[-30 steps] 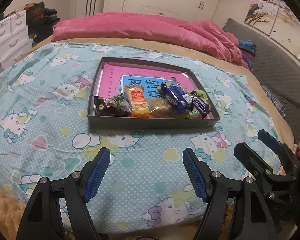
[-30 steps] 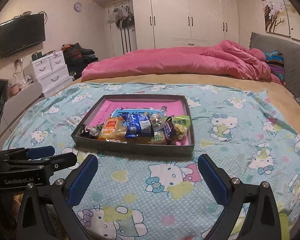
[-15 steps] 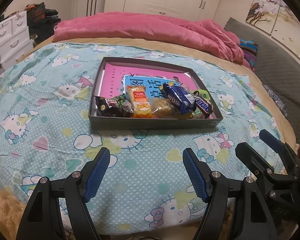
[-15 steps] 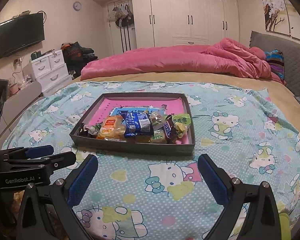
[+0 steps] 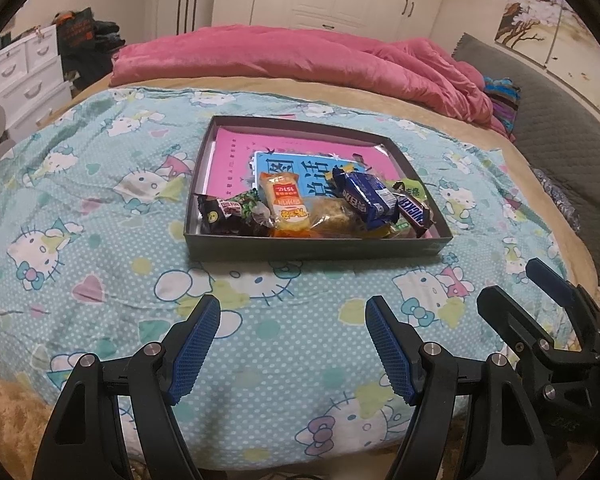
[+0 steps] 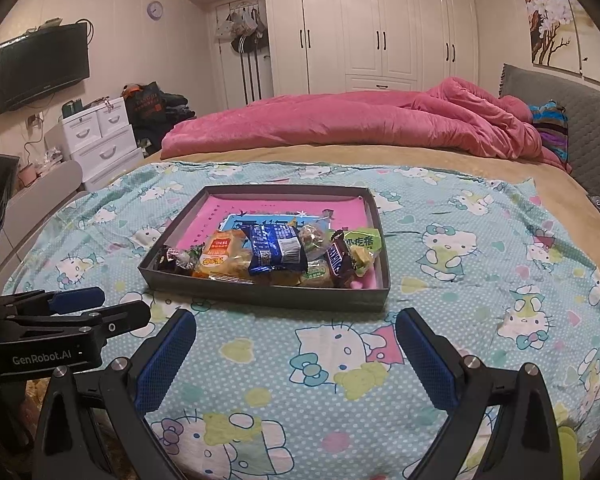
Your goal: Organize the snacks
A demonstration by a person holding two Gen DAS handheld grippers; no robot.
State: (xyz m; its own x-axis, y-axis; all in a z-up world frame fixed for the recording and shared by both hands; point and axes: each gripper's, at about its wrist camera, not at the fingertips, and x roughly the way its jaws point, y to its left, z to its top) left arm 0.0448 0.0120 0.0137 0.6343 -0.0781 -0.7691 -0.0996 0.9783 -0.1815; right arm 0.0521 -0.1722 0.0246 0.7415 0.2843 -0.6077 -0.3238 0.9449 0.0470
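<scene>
Dark grey tray (image 5: pixel 316 247) sits flat on cartoon-cat bedspread (image 5: pixel 100 240), approx. centre of bed, w/ pink duvet (image 5: pixel 300 56) bunched behind it. Tray floor lined w/ pink sheet (image 5: pixel 236 152) and blue printed booklet (image 5: pixel 296 164). All snacks lie piled along tray's near wall: dark candy wrappers (image 5: pixel 220 210) at left end, orange-yellow cake pack (image 5: pixel 286 200) next, clear-wrapped pastry (image 5: pixel 334 214) beside it, blue biscuit pack (image 5: pixel 366 196) resting on top of pile, brown chocolate bar (image 5: pixel 414 210) tilted at right end, green pack (image 5: pixel 410 190) just behind bar. Left gripper (image 5: pixel 292 344) hangs over bedspread near bed edge, short of tray; jaws spread, nothing between blue pads, no contact w/ any item. Right gripper (image 6: pixel 296 356) likewise over bedspread in front of tray; jaws spread wide, empty. In right wrist view left gripper (image 6: pixel 80 308) shows at lower left, side-on; in left wrist view right gripper (image 5: pixel 548 304) shows at lower right. Same tray (image 6: pixel 268 300) in right view lies ahead and slightly left of pads. Room bkgd: white wardrobe (image 6: pixel 380 28), wall TV (image 6: pixel 44 66), white drawer unit (image 6: pixel 100 136)
</scene>
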